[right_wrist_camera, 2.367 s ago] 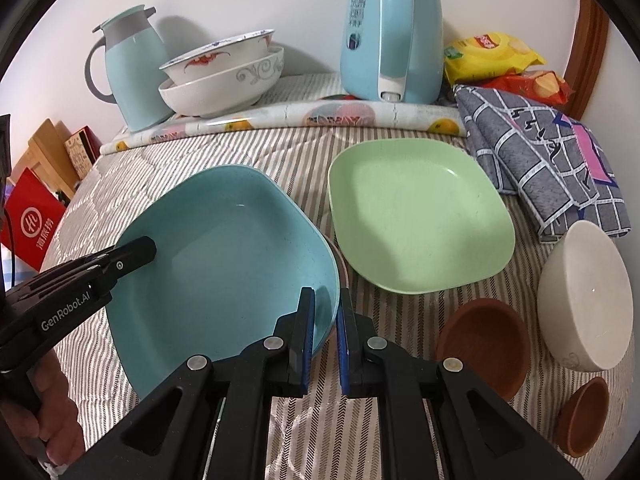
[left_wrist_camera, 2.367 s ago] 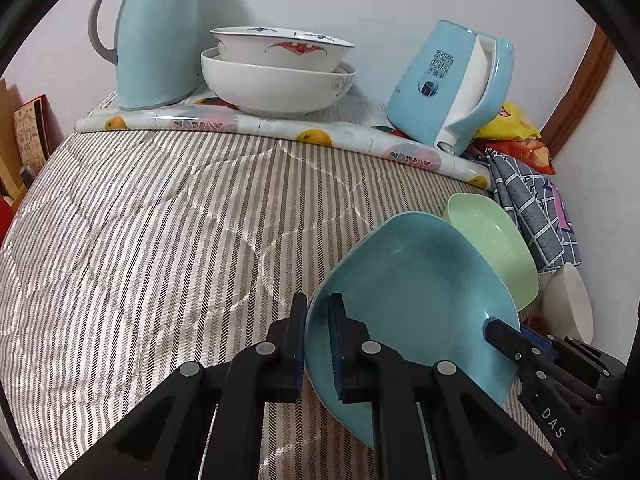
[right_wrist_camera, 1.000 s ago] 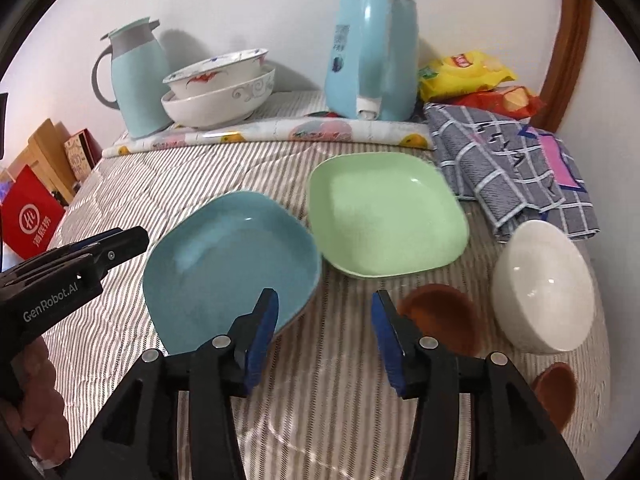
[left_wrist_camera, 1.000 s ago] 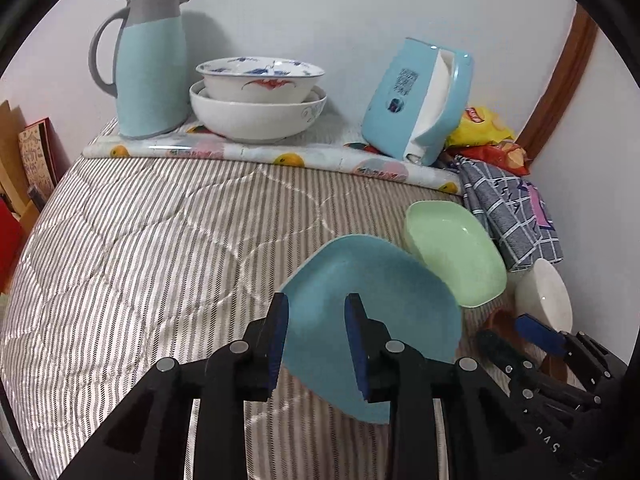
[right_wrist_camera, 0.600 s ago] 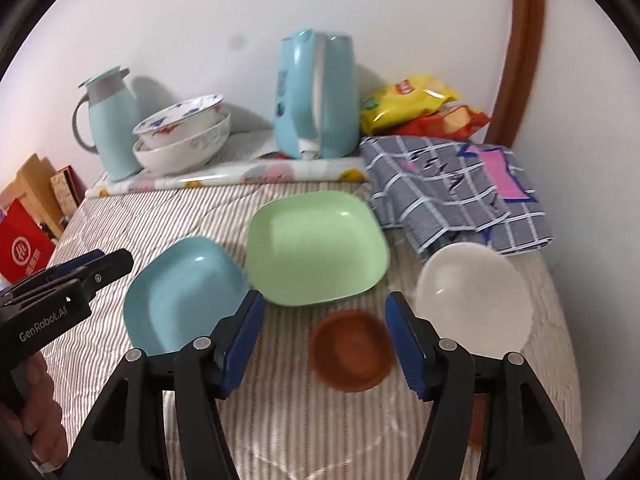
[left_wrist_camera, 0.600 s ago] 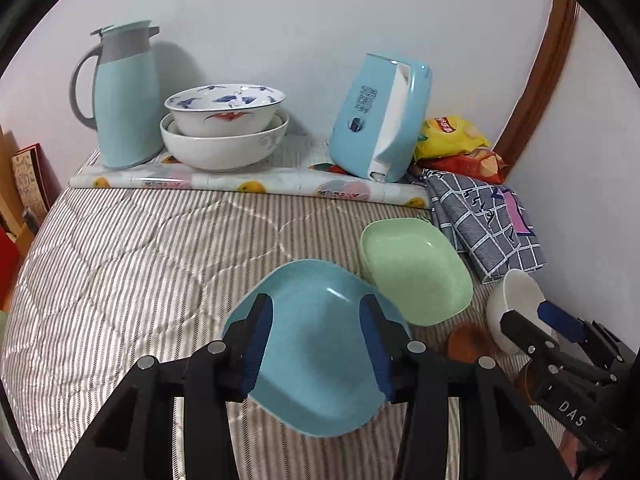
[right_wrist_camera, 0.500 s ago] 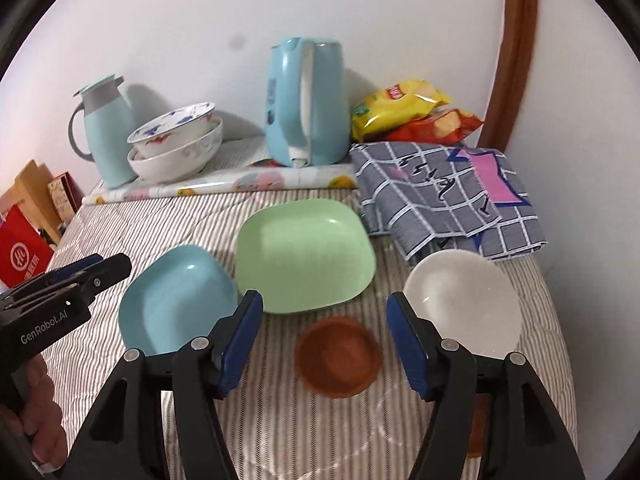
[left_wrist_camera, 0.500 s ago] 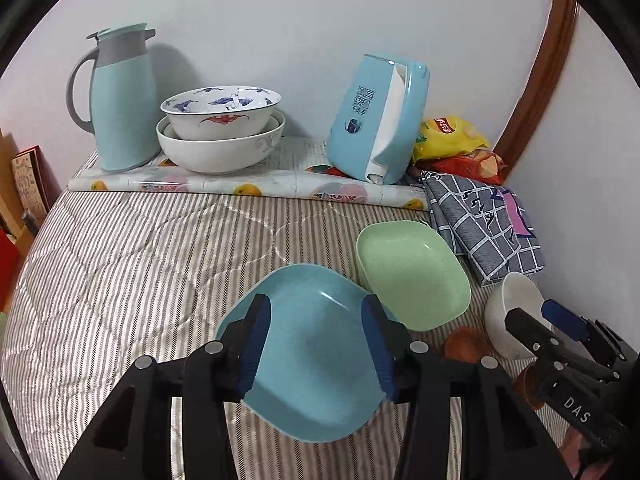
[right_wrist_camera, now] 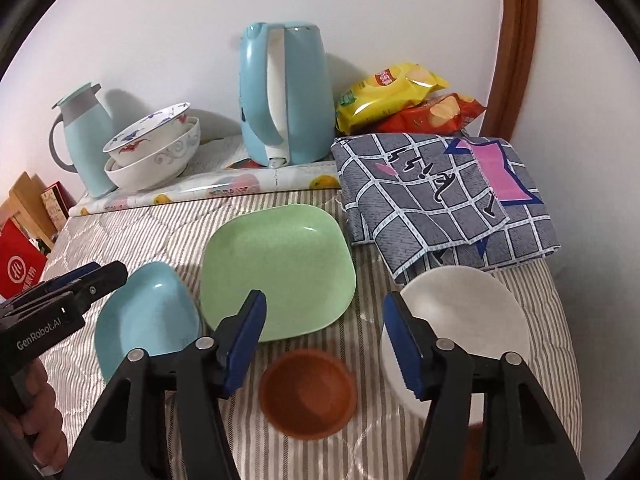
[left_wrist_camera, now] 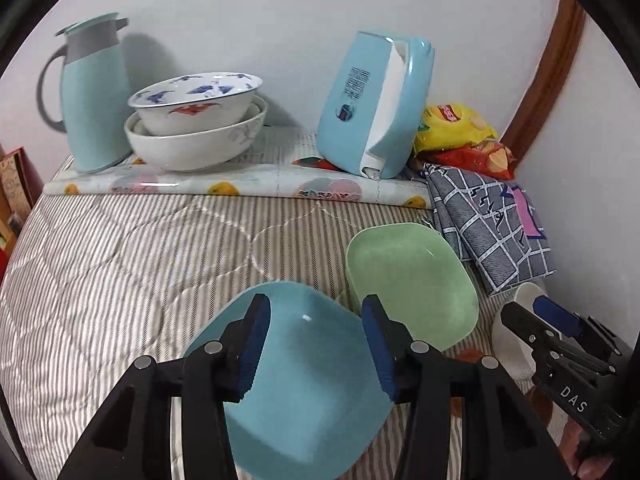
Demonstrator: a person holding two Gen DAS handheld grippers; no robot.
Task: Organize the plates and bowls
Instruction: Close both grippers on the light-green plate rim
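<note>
A blue square plate (left_wrist_camera: 308, 392) (right_wrist_camera: 146, 316) lies on the striped quilt, next to a green square plate (left_wrist_camera: 412, 280) (right_wrist_camera: 280, 272). My left gripper (left_wrist_camera: 314, 344) is open and empty above the blue plate. My right gripper (right_wrist_camera: 322, 340) is open and empty above a small brown bowl (right_wrist_camera: 308, 394). A white bowl (right_wrist_camera: 460, 316) sits to its right. Two stacked patterned bowls (left_wrist_camera: 196, 120) (right_wrist_camera: 154, 148) stand at the back.
A light blue thermos jug (left_wrist_camera: 94, 96) and a blue kettle (right_wrist_camera: 284, 92) stand on a fruit-print mat (left_wrist_camera: 240, 182) by the wall. Snack bags (right_wrist_camera: 404, 92) and a checked cloth (right_wrist_camera: 444, 196) lie at the right. A red box (right_wrist_camera: 18, 268) is beyond the quilt's left edge.
Both grippers let go of the blue plate, opened wide and pulled up and back. The blue plate now rests on the quilt beside the green one.
</note>
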